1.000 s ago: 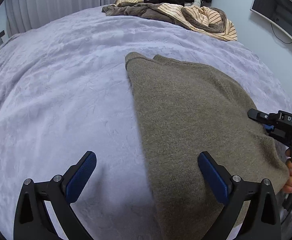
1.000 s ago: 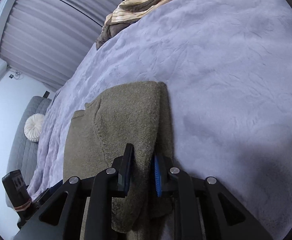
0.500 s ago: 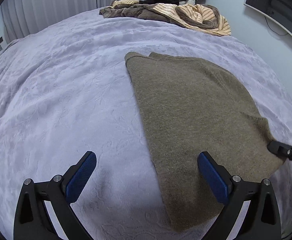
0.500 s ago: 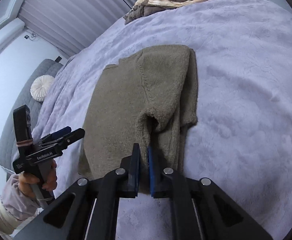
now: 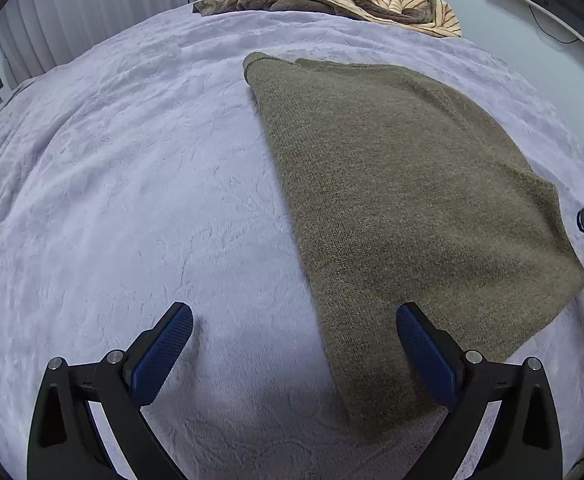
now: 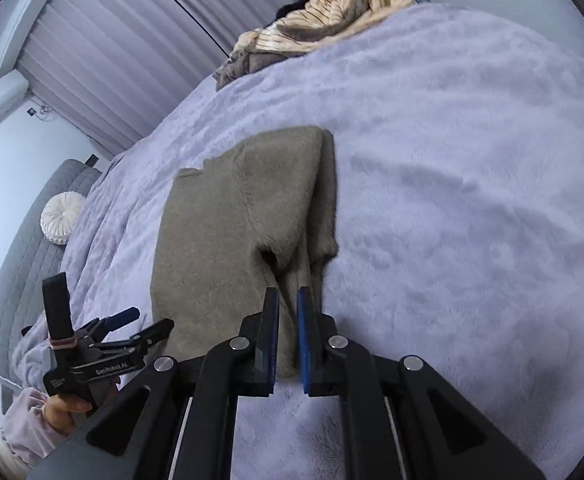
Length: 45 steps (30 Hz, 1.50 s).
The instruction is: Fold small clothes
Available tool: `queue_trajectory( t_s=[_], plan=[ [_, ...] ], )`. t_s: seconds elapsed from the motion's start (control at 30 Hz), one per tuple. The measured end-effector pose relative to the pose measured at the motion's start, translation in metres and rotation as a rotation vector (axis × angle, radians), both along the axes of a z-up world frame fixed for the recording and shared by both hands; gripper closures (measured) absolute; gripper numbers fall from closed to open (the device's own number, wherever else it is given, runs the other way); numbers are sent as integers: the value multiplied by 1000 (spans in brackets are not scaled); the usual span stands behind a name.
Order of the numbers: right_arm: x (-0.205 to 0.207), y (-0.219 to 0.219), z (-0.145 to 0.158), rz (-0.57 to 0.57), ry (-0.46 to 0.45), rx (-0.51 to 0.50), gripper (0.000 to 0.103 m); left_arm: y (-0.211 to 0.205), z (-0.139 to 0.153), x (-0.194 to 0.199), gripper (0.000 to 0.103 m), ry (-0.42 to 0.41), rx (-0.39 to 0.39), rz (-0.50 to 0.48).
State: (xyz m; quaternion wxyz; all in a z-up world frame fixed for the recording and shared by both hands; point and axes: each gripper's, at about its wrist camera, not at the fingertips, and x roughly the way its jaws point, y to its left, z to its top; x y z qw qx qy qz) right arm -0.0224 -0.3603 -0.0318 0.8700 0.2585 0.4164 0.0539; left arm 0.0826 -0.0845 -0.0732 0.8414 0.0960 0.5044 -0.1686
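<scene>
An olive-brown knitted sweater (image 5: 404, 200), partly folded, lies on the lilac plush bedspread (image 5: 131, 200), long axis running away from me, its near hem beside my wide-open left gripper (image 5: 292, 344); my right gripper (image 6: 287, 336), nearly clenched, grasps nothing.

Soft, even, cool light fills both views, with no glare. The left gripper (image 5: 294, 344) casts a faint shadow on the bed (image 5: 131, 184) just beneath its fingers. Fisheye distortion bows the bed's edges, with black vignetting in the corners. The right wrist view is slightly motion-blurred; the sweater (image 6: 231, 220) looks smeared.
</scene>
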Motion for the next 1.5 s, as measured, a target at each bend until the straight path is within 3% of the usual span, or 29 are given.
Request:
queue_trajectory(
  t_s=[0.03, 0.07, 0.1, 0.17, 0.23, 0.3, 0.37, 0.4, 0.47, 0.53, 0.7, 0.8, 0.9, 1.0, 1.1, 1.2, 1.27, 1.5],
  plan=[
    [9, 3, 2, 7, 15, -21, 81, 0, 2, 0, 1, 1, 0, 5],
    [19, 4, 1, 7, 33, -33, 59, 0, 5, 0, 1, -1, -5, 11],
    [29, 3, -2, 4, 53, -27, 44, 1, 10, 1, 1, -8, -16, 19],
    [46, -5, -15, -12, 85, 36, 45, 2, 19, 3, 1, -30, -38, 38],
    [60, -8, -31, -1, 137, 109, 83, 0, 24, 8, 1, -38, -50, 47],
    [60, -2, -29, -3, 133, 45, 85, -6, 21, 9, 1, -29, -46, 32],
    [52, -3, -29, -30, 120, -6, 86, -14, 10, 5, 1, -20, -11, 6],
    [49, -10, -37, -47, 128, 27, 86, -17, 2, 2, 1, -15, 3, -5],
    [42, -29, -59, -98, 136, 189, 85, -15, -3, -3, 1, -12, -19, 12],
    [34, -37, -65, -116, 127, 249, 79, -10, -4, -3, 1, 12, -47, 30],
    [21, -26, -34, -118, 116, 95, 76, -10, -1, -3, 1, 19, -34, 30],
    [10, -15, -6, -130, 62, -14, 76, -11, 0, -4, 1, 11, -22, 35],
    [3, 1, 14, -50, -12, -29, 76, -10, -1, -3, 1, 23, -26, 52],
    [9, 18, 6, 21, 13, -67, 76, -10, 0, -4, 1, 24, -17, 61],
    [17, 20, -34, 10, 168, -108, 77, -12, 0, -4, 1, 25, -7, 63],
    [7, 6, -45, -39, 161, -26, 69, -12, 1, -5, 1, 23, -1, 61],
    [0, -3, -46, -42, 154, 34, 69, -12, 0, -4, 1, 21, 0, 54],
    [-18, -9, -38, -33, 126, 44, 63, -12, -1, -4, 1, 28, -16, 69]
  ],
)
